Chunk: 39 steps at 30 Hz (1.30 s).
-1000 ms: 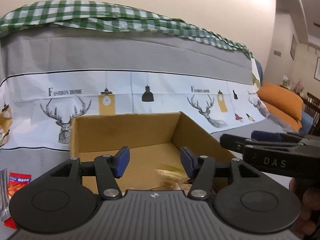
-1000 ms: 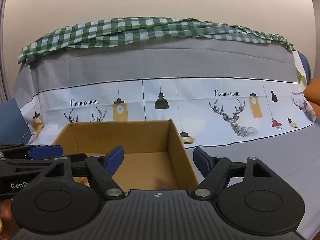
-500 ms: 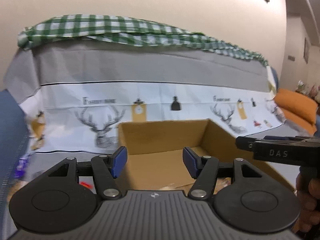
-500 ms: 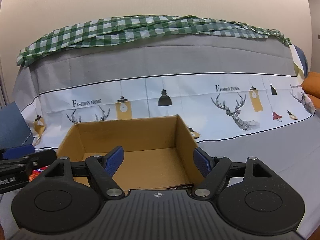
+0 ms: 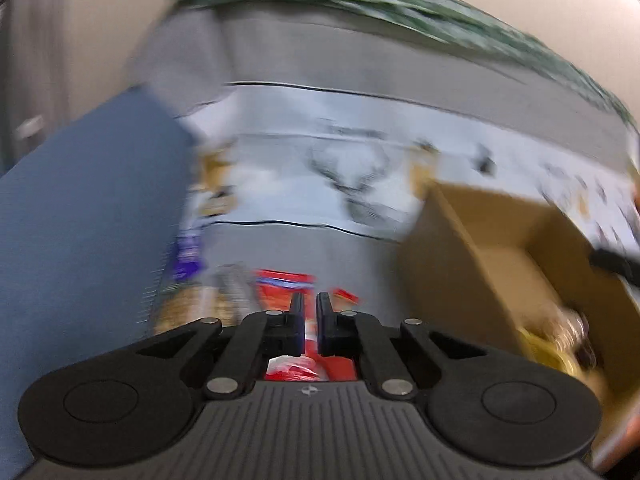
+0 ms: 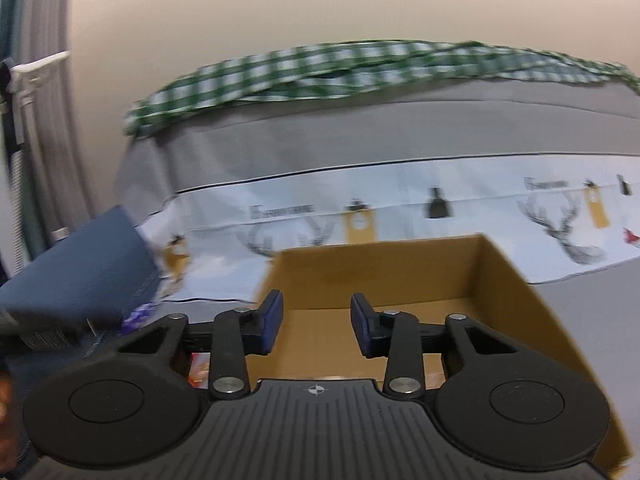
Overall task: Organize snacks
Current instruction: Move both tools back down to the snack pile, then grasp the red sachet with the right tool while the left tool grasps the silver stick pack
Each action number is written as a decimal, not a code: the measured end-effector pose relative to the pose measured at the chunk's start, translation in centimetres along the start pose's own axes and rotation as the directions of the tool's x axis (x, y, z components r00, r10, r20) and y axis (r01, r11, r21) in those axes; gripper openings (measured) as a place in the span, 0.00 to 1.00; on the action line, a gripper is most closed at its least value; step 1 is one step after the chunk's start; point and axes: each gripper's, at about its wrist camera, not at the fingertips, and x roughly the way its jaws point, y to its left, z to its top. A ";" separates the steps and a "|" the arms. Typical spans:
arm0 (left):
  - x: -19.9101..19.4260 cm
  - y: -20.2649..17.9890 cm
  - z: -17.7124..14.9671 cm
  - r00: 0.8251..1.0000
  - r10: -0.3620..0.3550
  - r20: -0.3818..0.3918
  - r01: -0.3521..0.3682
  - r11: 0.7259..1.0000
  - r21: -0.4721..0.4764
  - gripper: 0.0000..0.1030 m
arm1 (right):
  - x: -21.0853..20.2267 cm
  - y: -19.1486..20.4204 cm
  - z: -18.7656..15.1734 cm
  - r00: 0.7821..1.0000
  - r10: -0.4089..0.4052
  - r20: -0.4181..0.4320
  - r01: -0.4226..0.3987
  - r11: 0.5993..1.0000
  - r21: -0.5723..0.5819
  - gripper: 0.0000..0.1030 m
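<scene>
Cardboard forms the open box (image 6: 400, 276) that fills the middle of the right wrist view; it sits on a grey cloth-covered surface (image 6: 592, 292), in front of a printed deer-and-lamp cover (image 6: 460, 208) topped by a green checked cloth (image 6: 320, 68). The right gripper (image 6: 316, 320) hangs over the near edge of the box, its blue-padded fingers (image 6: 272, 320) closing with nothing between them. A dark blue cushion (image 6: 80, 276) lies to the left.

The left wrist view is heavily blurred. There the left gripper (image 5: 310, 320) points down at a heap of snack packets on the grey surface, left of the box (image 5: 500, 248). Its fingers (image 5: 296, 320) are shut, with only a thin gap showing between them. A red snack packet (image 5: 280, 284) lies directly beneath and ahead of the tips, and more red wrapper shows under the gripper body, but the blur leaves it unclear whether the fingers pinch the packet or merely sit over it. A purple packet (image 5: 188, 256) and a pale silvery one (image 5: 236, 292) lie just left of the red one, beside the blue cushion. Yellowish wrapped snacks (image 5: 556, 340) rest inside the box at its near corner.
</scene>
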 end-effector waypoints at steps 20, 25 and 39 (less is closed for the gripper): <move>4.3 7.9 -0.8 0.975 -0.069 -0.213 -0.009 0.939 -0.344 0.14 | 5.9 15.2 -6.5 0.957 0.185 -0.225 -0.238 0.942 -0.235 0.38; 5.7 7.7 -0.8 0.968 -0.089 -0.235 0.004 0.941 -0.340 0.28 | 8.4 16.1 -8.0 0.953 0.116 -0.281 -0.188 0.951 -0.244 0.53; 11.1 6.3 -0.1 0.944 -0.116 -0.308 0.003 0.939 -0.343 0.48 | 14.4 14.7 -10.9 0.927 -0.007 -0.376 -0.086 0.970 -0.229 0.70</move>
